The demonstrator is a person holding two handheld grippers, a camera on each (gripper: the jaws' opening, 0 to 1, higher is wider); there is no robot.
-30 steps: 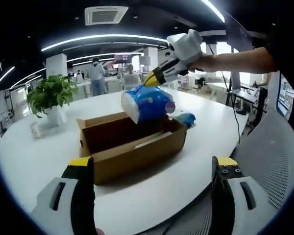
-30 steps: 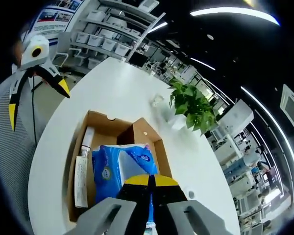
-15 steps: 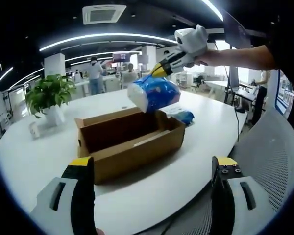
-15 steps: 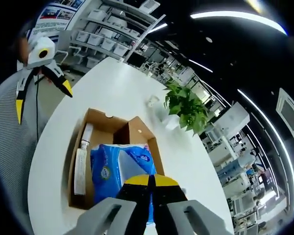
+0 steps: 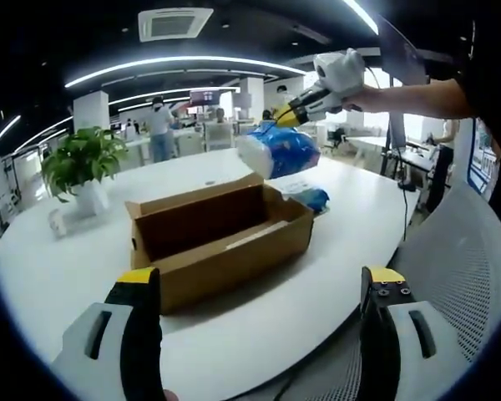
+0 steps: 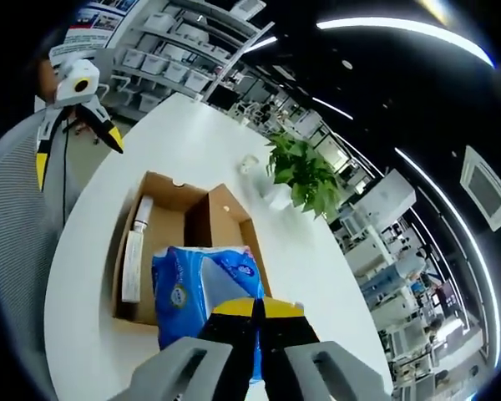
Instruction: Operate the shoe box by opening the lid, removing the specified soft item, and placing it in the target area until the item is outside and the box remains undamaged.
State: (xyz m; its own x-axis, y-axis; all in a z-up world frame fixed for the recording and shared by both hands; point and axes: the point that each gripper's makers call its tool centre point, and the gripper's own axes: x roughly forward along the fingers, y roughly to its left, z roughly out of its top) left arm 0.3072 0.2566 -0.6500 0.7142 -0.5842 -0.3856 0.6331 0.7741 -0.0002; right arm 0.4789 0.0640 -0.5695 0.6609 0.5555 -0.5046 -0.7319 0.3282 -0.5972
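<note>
Right gripper view: soft blue pack lifted clear of the open box.

The right gripper (image 6: 252,311) pinches one end of the blue pack (image 6: 202,282), held in the air over the cardboard shoe box (image 5: 217,238) on the white desk (image 5: 259,322). Its crinkly plastic wrap looks light, squashy and somewhat slippery, so grip a gathered end. The left gripper (image 5: 255,288) hangs spread wide, empty. A flat white item (image 6: 132,266) lies inside.

No text is showing clearly enough to read. The blue soft pack (image 6: 204,288) is carrying a round white emblem and small print, too blurred to make out, and the wall poster (image 6: 96,18) is showing coloured panels whose lettering stays illegible.
</note>
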